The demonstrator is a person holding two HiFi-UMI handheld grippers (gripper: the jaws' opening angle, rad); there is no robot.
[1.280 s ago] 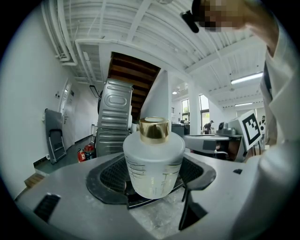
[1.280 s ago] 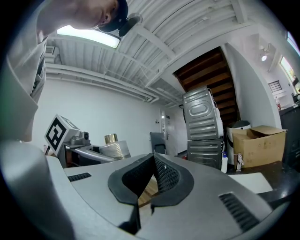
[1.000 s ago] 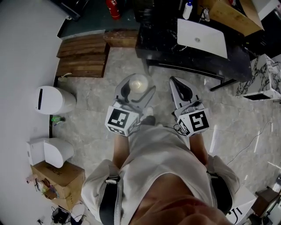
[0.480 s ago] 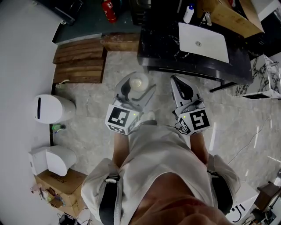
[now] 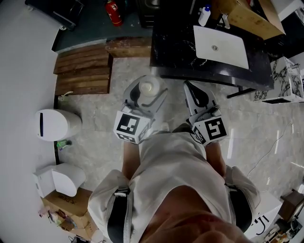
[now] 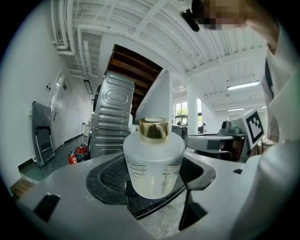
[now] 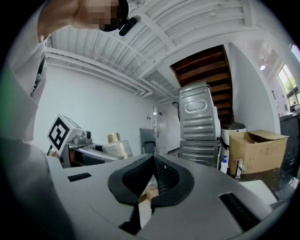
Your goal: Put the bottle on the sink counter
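- Grey marbled floor [image 5: 104,109] fills the middle of the head view, under us.
- At the bottom of that frame we see our own pale shirt [image 5: 175,171], and just above it the two marker cubes, one on the left [image 5: 130,127] and one on the right [image 5: 212,130].
- Our left gripper [image 5: 148,96] sits left of centre, its jaws clamped on either side of a frosted white bottle [image 6: 153,161].
- We see the bottle upright between the dark ribbed pads, its gold cap [image 6: 153,129] on top and fine gold lines on its body.
- It hangs over the floor, just below the counter's near edge in the picture and not touching it.
- Our right gripper [image 5: 194,91] is just beside it, right of centre; its own view shows the pads pressed together at the tips with nothing between them.
- Further up the frame stands the black sink counter [image 5: 175,47] with a white rectangular basin [image 5: 221,45] set in it.
- A small white bottle with a blue top [image 5: 204,13] stands at the counter's back, with a cardboard box [image 5: 247,16] to its right.
- To the upper left we see wooden steps [image 5: 83,71], and beyond them a red fire extinguisher [image 5: 110,10].
- A white bin [image 5: 54,124] stands at the left edge, by the wall.
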